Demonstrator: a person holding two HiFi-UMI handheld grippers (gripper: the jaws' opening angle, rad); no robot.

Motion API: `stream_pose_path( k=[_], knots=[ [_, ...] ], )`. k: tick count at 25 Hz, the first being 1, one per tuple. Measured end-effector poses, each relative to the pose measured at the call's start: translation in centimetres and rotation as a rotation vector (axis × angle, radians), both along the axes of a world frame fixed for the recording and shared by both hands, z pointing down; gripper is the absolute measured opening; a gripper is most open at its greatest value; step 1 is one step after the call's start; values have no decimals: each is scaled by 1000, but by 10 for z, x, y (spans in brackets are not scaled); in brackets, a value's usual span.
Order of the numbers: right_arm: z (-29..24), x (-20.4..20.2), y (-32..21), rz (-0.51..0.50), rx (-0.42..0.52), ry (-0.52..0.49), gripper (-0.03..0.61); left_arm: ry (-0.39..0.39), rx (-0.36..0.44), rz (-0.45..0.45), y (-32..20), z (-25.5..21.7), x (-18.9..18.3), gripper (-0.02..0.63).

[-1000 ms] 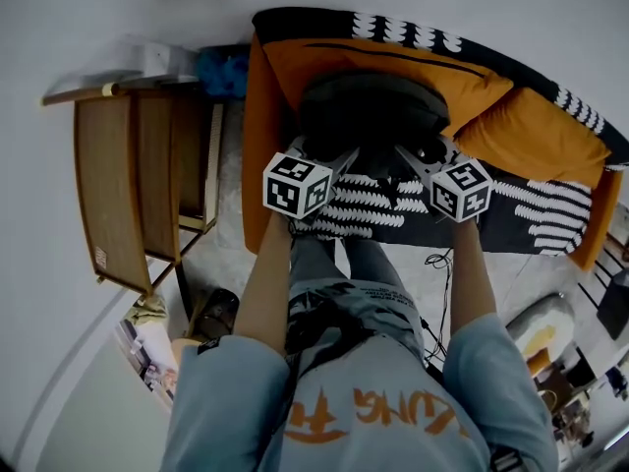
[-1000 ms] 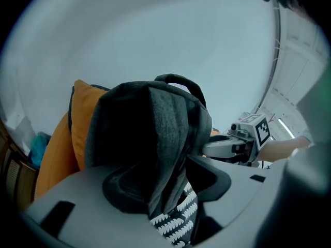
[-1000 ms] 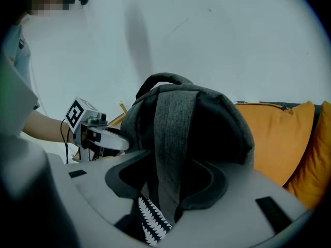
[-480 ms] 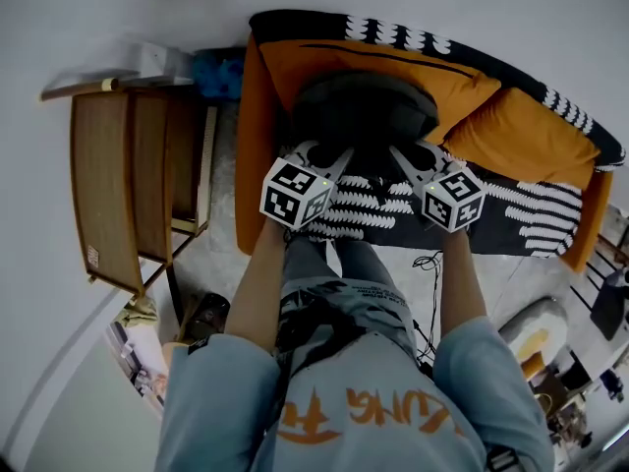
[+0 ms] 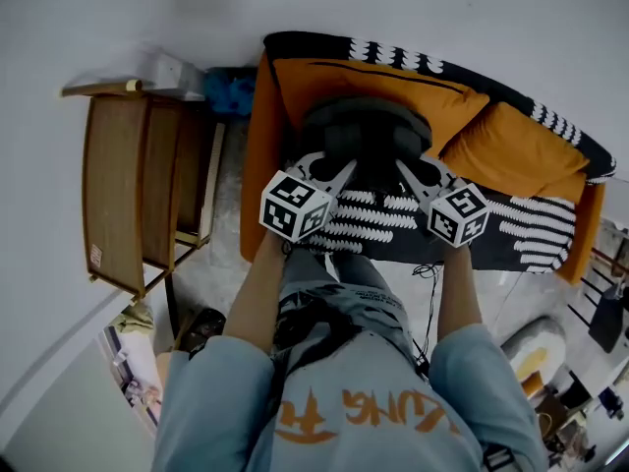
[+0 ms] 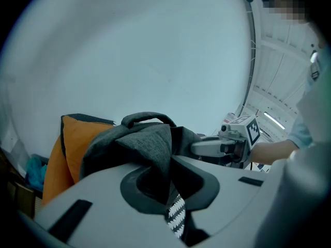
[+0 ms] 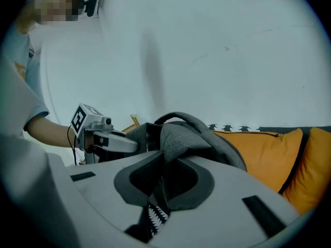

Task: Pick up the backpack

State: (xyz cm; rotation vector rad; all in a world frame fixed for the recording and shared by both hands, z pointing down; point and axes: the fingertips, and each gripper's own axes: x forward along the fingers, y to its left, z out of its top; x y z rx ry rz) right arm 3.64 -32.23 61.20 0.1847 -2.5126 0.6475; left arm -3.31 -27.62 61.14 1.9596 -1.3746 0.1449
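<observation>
- The dark grey woven-fabric backpack [image 5: 366, 126], with a looped top handle, is at the end of the orange sofa [image 5: 257, 155] nearest the slatted wooden side table [image 5: 123, 190].
- It leans against the long orange back cushion [image 5: 442, 87], above the black-and-white patterned throw [image 5: 511, 219] covering the seat. Whether its base touches the seat cannot be told.
- The left gripper [image 5: 339, 165] has just been closing its jaws. They now stand narrow, pinching a fold of grey backpack fabric on the side toward the table.
- The right gripper [image 5: 415, 170] has also just been closing. Its jaws are narrow and clamped on a fold at the backpack's opposite side.
- Both grippers slant down toward the sofa back, and each shows in the other's gripper view.
</observation>
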Motion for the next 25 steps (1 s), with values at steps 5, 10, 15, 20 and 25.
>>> stream_pose_path(
  k=[5,10,15,20,25],
  knots=[
    [-21,8,1,3,10,-20,25,2,21,-1,6,-23,4,40],
    [-38,10,5,14,-9,-51,25,-15,35,3,11,-42,-1,40],
    [-58,6,9,-38,14,-66,25,14,52,-34,13,-62,-13,40],
    [-85,5,15,-95,58,-74,25,-17,75,-22,18,-86,-20,40],
    [-125,4,14,-131,106,-128,25,-54,159,-9,17,-127,-24,40]
  ],
)
